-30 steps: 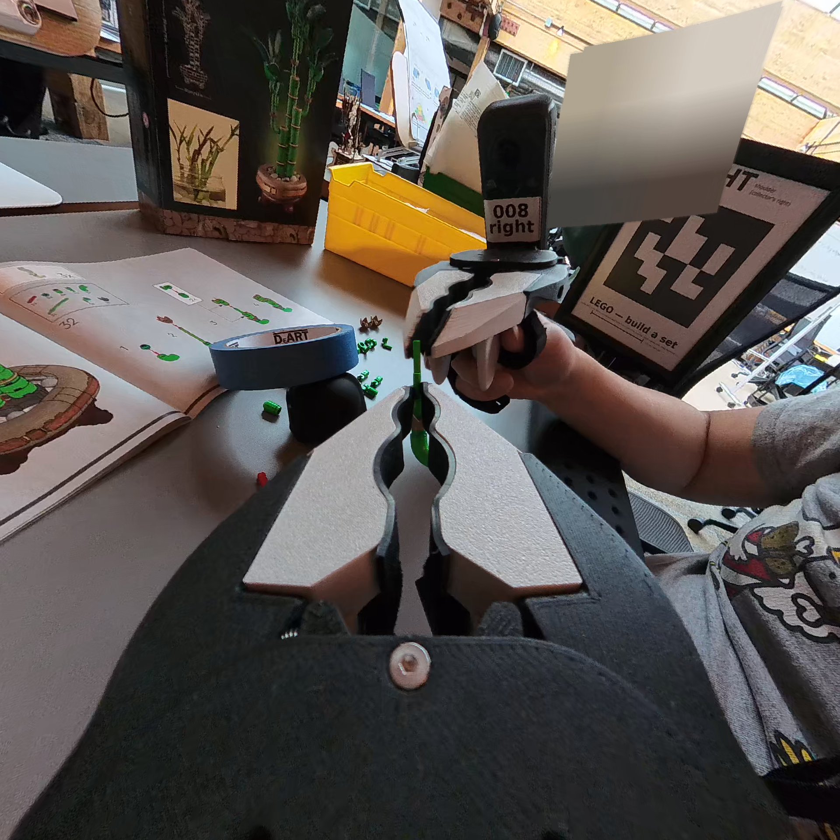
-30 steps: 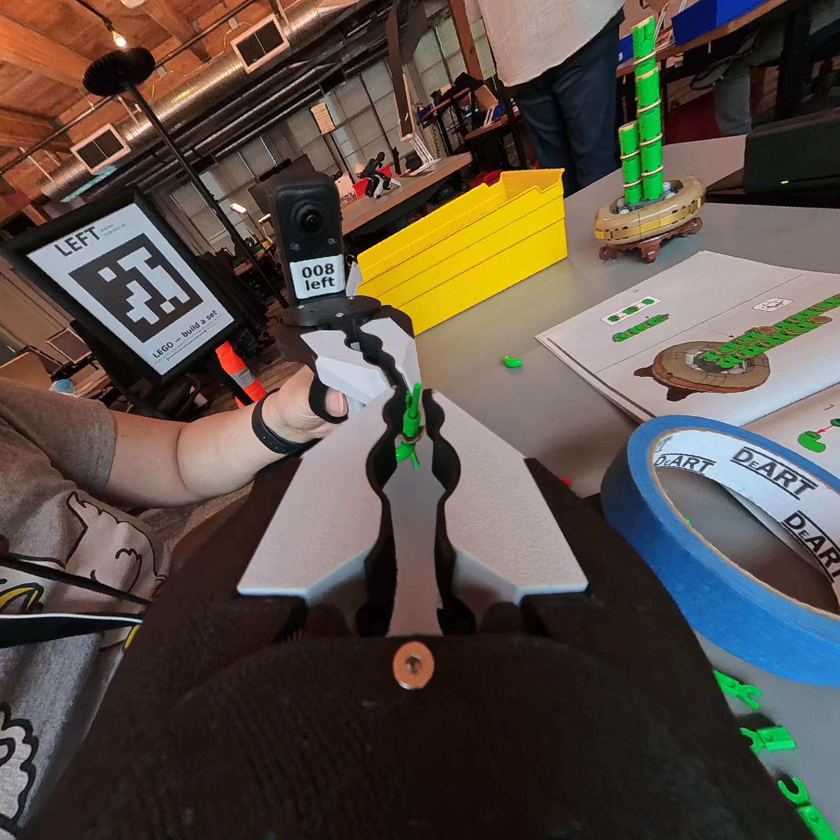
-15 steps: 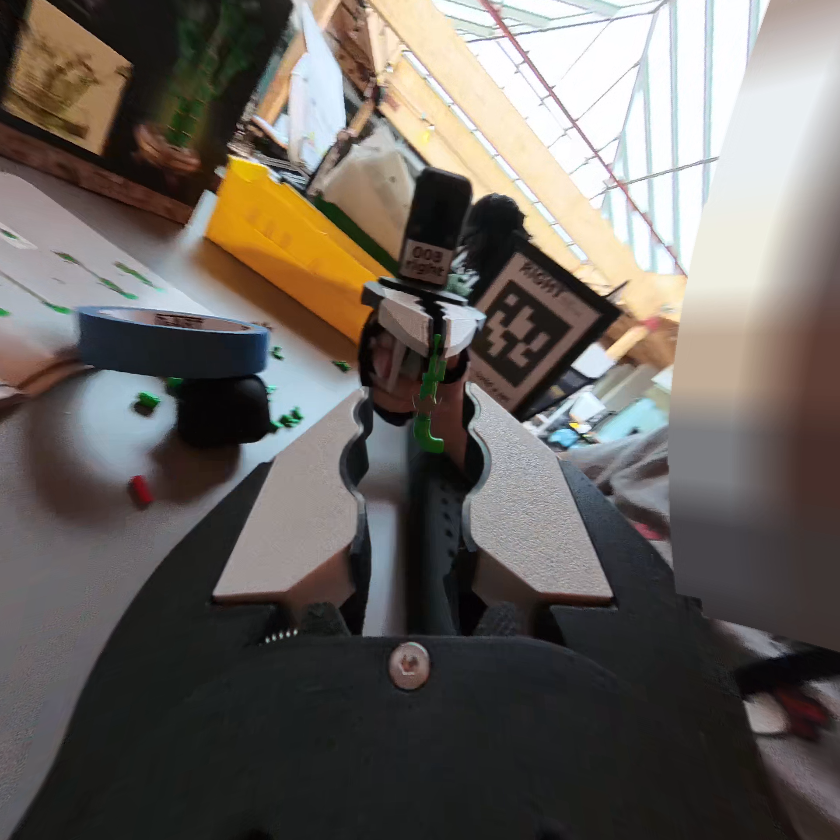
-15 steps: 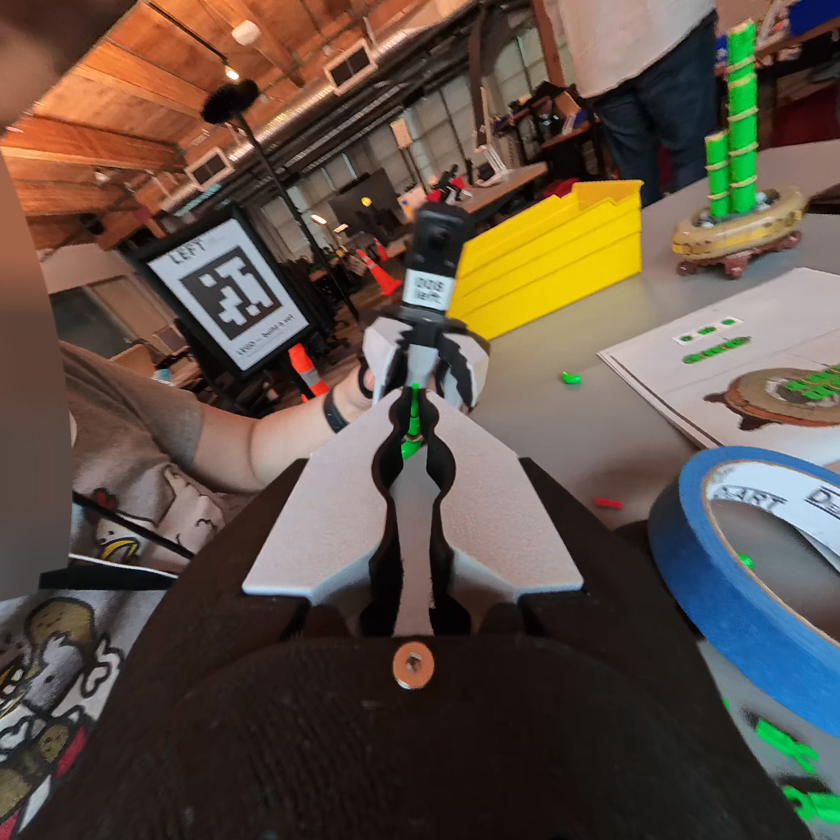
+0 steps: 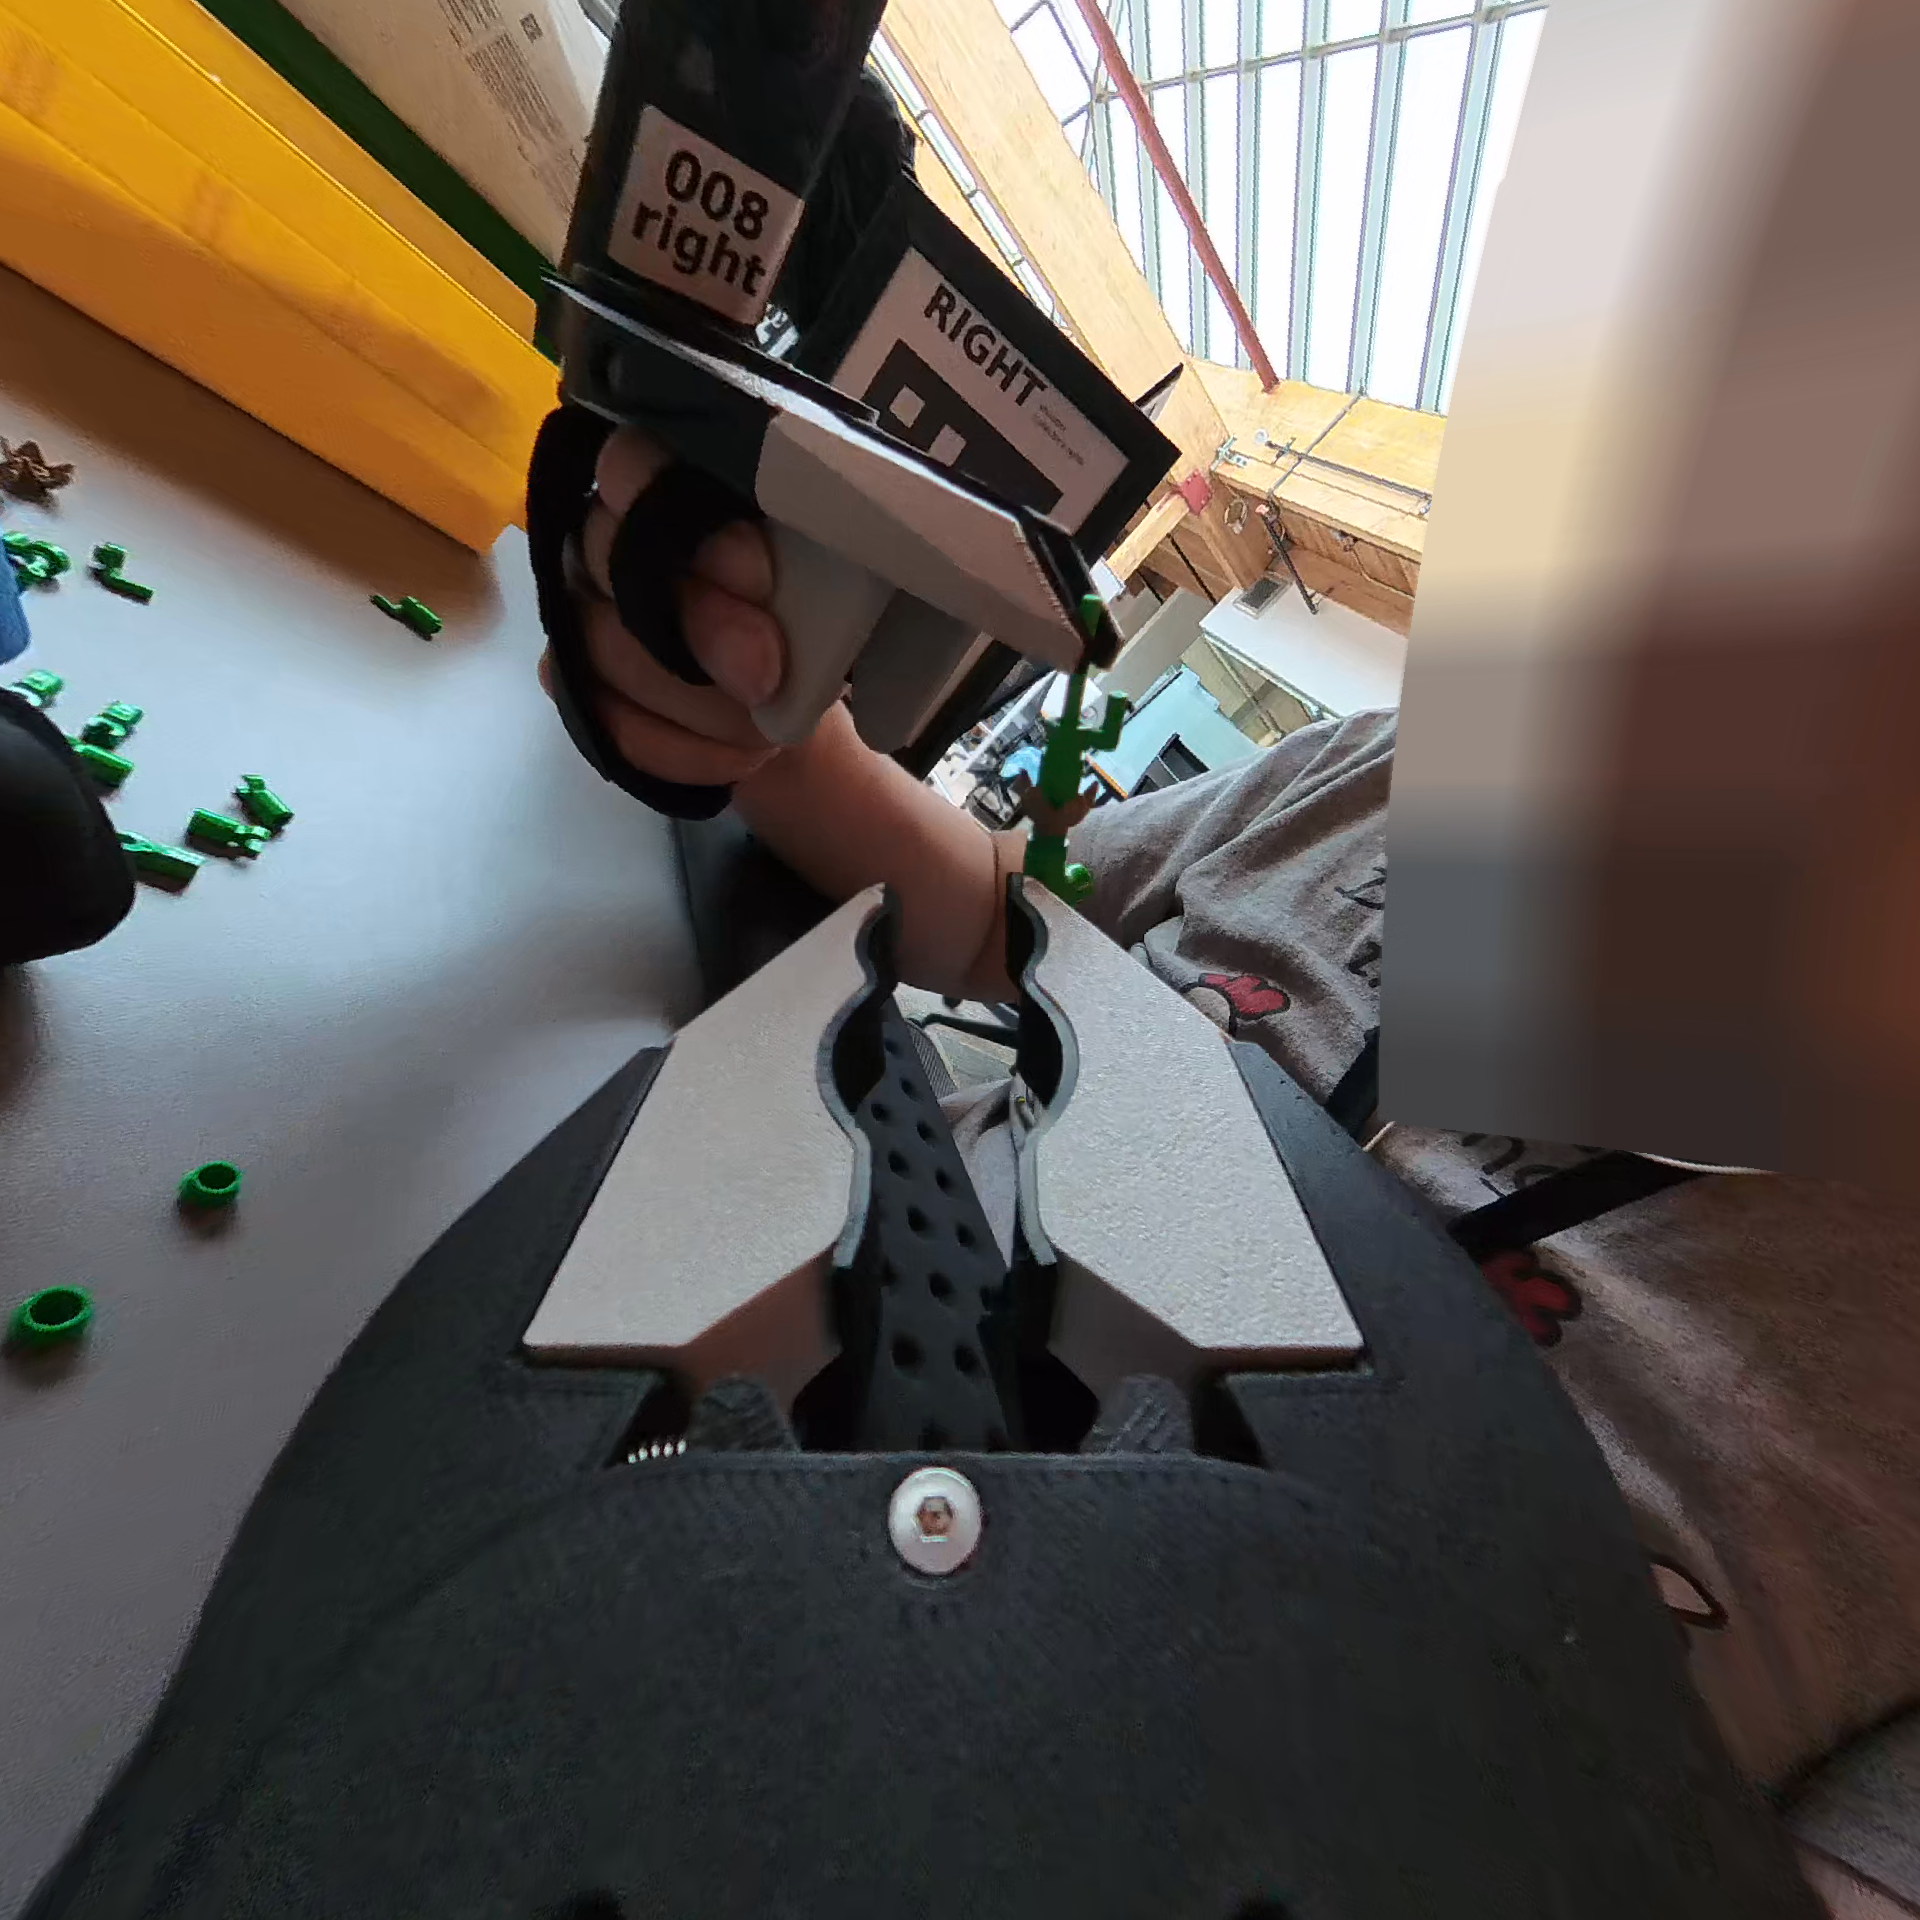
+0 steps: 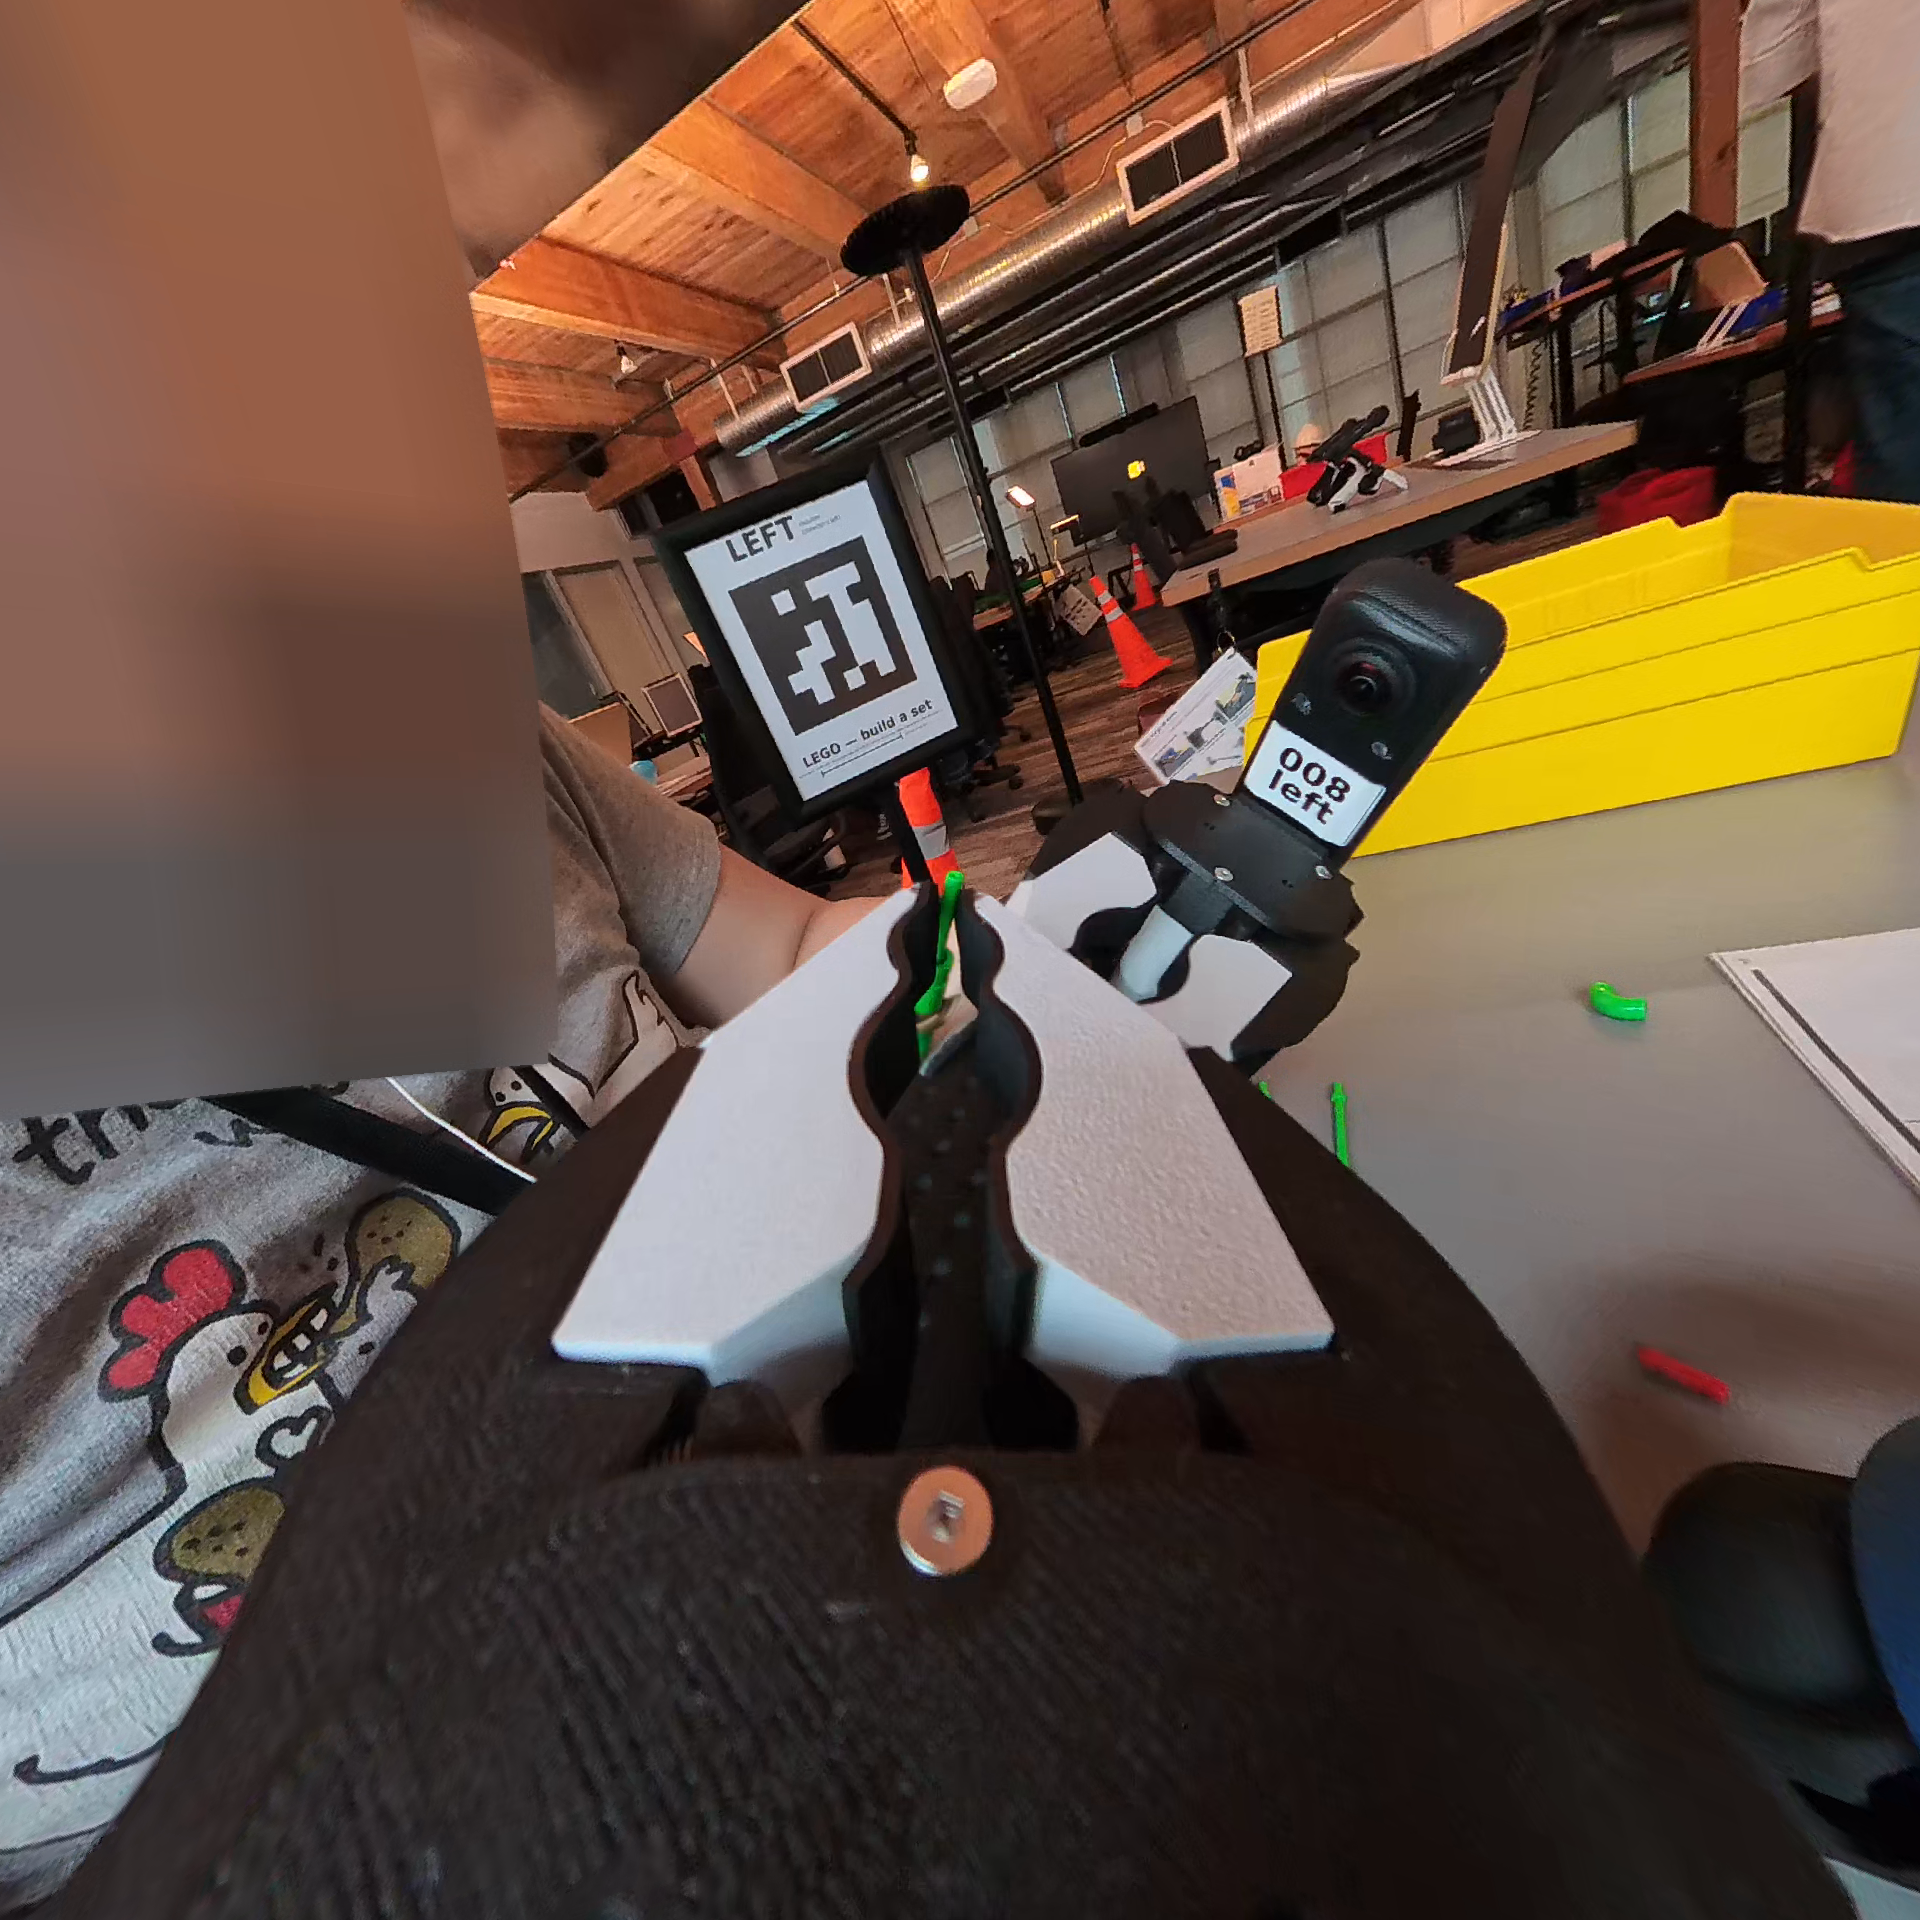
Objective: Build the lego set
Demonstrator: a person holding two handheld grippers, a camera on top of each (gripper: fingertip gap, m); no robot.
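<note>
Right tool [image 6: 938,914] up off the table [image 6: 1558,1143], its two white fingers [image 6: 790,1122] pinched nearly together on a thin green stem piece [image 6: 948,914], which pokes out past the fingertips and runs back down between them. From the left wrist view that same stem piece [image 5: 1065,769] hangs from the tip of the right tool [image 5: 1081,634], with small side prongs and a brownish bit partway down, its lower end just beside the right fingertip of the left tool [image 5: 945,914].

Left tool: fingers narrowly apart, nothing between them, just a sleeve and a perforated black seat showing through the gap. In the right wrist view the left tool [image 6: 1153,935] sits low at the table's near edge, just right of the right tool's tips, camera mast tilted.

On the table, loose green pieces [image 5: 218,831] scattered at the left, two green rings [image 5: 50,1317] nearer. A yellow bin [image 6: 1662,675] stands at the far side. A green curved piece [image 6: 1618,1000] lies near a white page [image 6: 1849,1039], a thin green rod [image 6: 1340,1122] just right of the right tool, and a small red piece [image 6: 1683,1374] nearer still.
</note>
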